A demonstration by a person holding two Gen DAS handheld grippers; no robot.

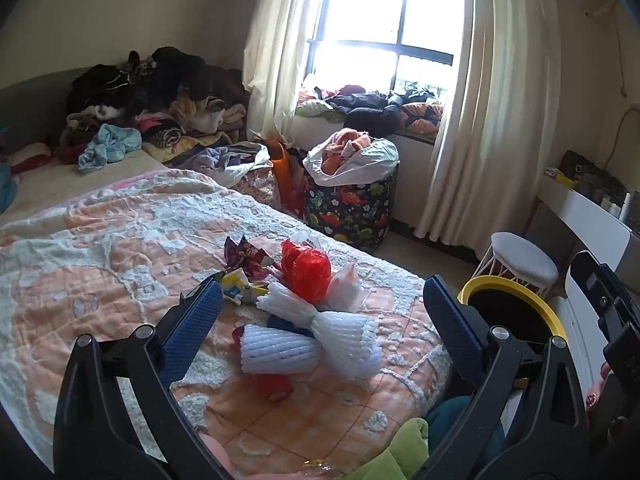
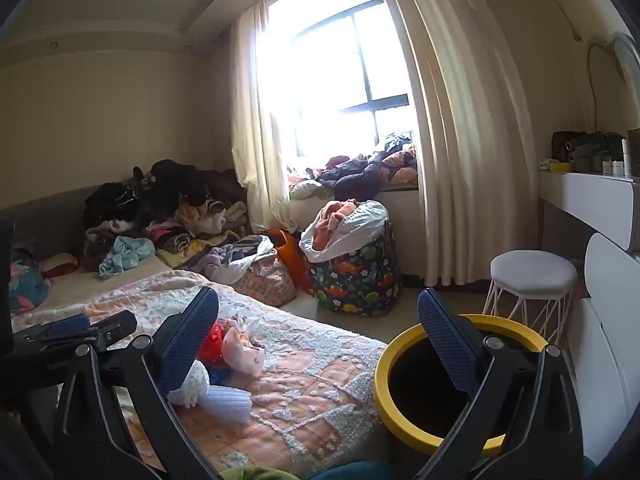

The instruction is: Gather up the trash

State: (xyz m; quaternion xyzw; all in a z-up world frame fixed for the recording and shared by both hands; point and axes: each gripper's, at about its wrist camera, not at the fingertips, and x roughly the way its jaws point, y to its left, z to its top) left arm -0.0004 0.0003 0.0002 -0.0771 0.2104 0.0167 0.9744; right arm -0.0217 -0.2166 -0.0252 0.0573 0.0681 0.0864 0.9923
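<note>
Just ahead of left claw [image 1: 322, 312]: trash [image 1: 308, 336].

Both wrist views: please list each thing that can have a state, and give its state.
left gripper: open, holding nothing.
right gripper: open, holding nothing.
yellow-rimmed bin: upright beside the bed, uncovered, inside dark.
white foam nets: lying loose on the bedspread.
red plastic bag: crumpled on the bedspread.
curtains: drawn aside.
dinosaur-print bag: open, stuffed with cloth.

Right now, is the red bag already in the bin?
No, the red bag lies on the bed, beside the bin.
</note>
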